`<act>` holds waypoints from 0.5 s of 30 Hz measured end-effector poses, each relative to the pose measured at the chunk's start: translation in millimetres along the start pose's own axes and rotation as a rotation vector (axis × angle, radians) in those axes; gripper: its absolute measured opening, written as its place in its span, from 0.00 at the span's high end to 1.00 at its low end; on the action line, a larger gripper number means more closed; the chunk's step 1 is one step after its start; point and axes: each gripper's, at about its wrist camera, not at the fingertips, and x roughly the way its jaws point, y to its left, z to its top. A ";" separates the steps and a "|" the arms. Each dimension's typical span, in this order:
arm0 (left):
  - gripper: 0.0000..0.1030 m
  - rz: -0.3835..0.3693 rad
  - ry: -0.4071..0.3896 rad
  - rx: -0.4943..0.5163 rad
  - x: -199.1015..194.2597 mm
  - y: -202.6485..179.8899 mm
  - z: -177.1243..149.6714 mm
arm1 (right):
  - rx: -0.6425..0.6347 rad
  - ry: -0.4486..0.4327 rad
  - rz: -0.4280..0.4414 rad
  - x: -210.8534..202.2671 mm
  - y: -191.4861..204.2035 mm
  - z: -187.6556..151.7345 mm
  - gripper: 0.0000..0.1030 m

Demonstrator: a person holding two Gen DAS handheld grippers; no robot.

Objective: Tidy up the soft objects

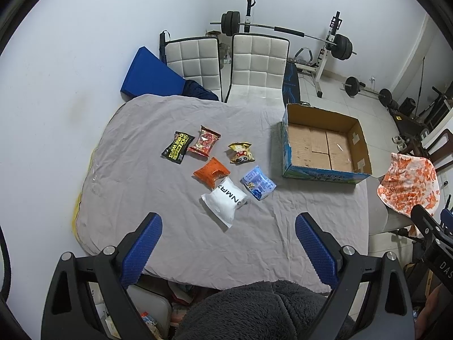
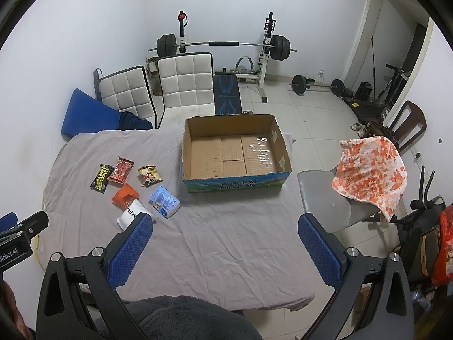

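Nothing has gone into the box, so by the look of it the sorting has not begun. Furthest left on the grey-sheeted tabletop (image 1: 141, 175) lies the black wipes packet (image 1: 177, 148), touching the red snack packet (image 1: 204, 141) beside it; next come the orange packet (image 1: 211, 173), with the white pouch (image 1: 225, 201) overlapping its near corner, then the yellow packet (image 1: 241, 153) and the blue packet (image 1: 258, 183), all six loosely clustered. Well apart to the right stands the open cardboard box (image 2: 236, 182), its floor bare, and beyond the tabletop's edge an orange-patterned cloth (image 2: 371, 167) hangs over a chair. The left gripper (image 1: 228, 250) hovers over the near side of the tabletop with its jaws spread wide and nothing between them, the white pouch lying just ahead of it. The right gripper (image 2: 225, 250) hangs likewise with jaws fully apart and empty, facing the bare sheet in front of the box. The next move probably calls for the left gripper to drop onto the white pouch, the nearest one, close gently across its crinkly body without dragging the orange packet under it, and carry it rightward into the box.
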 end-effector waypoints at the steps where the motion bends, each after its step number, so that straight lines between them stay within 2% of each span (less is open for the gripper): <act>1: 0.06 0.000 0.001 0.001 -0.3 0.2 0.0 | 0.003 0.000 -0.001 -0.6 1.4 -0.9 0.00; 15: 0.06 -0.012 -0.008 0.003 -1.7 5.2 1.0 | 0.013 -0.002 0.000 -1.5 1.6 -1.2 0.00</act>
